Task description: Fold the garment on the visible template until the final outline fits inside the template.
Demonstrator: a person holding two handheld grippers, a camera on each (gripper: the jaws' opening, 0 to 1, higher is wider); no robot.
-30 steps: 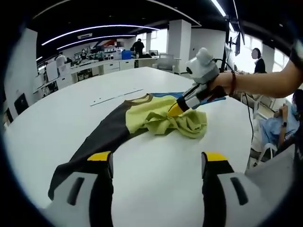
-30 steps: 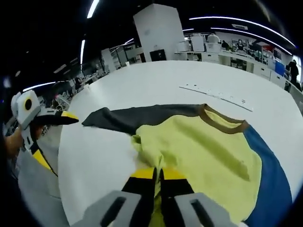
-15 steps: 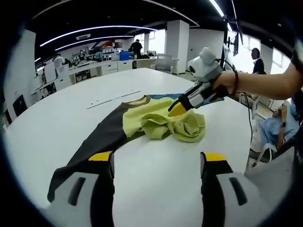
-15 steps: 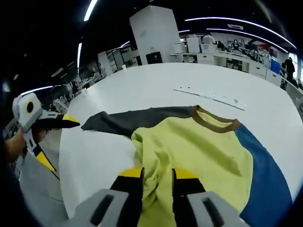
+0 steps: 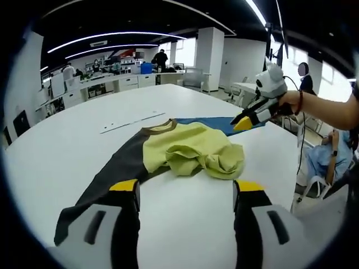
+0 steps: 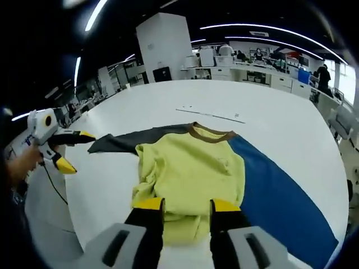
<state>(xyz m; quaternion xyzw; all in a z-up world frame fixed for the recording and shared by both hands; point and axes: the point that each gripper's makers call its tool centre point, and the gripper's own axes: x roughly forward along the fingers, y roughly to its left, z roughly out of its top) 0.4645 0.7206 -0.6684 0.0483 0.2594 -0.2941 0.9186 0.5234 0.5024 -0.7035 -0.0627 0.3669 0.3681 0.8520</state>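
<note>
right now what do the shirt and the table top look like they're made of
Shirt: soft knit fabric, likely cotton jersey, matte; it bunches into loose wrinkles and has a ribbed-looking brown collar. Table: smooth white hard top, maybe laminate, with a slight sheen; the exact material can't be told.

Yellow garment (image 6: 188, 171), bunched hem, on table

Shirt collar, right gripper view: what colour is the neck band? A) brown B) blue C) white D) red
A: the neck band at the top of the yellow shirt is brown, between the dark grey sleeve and the blue sleeve.
</note>
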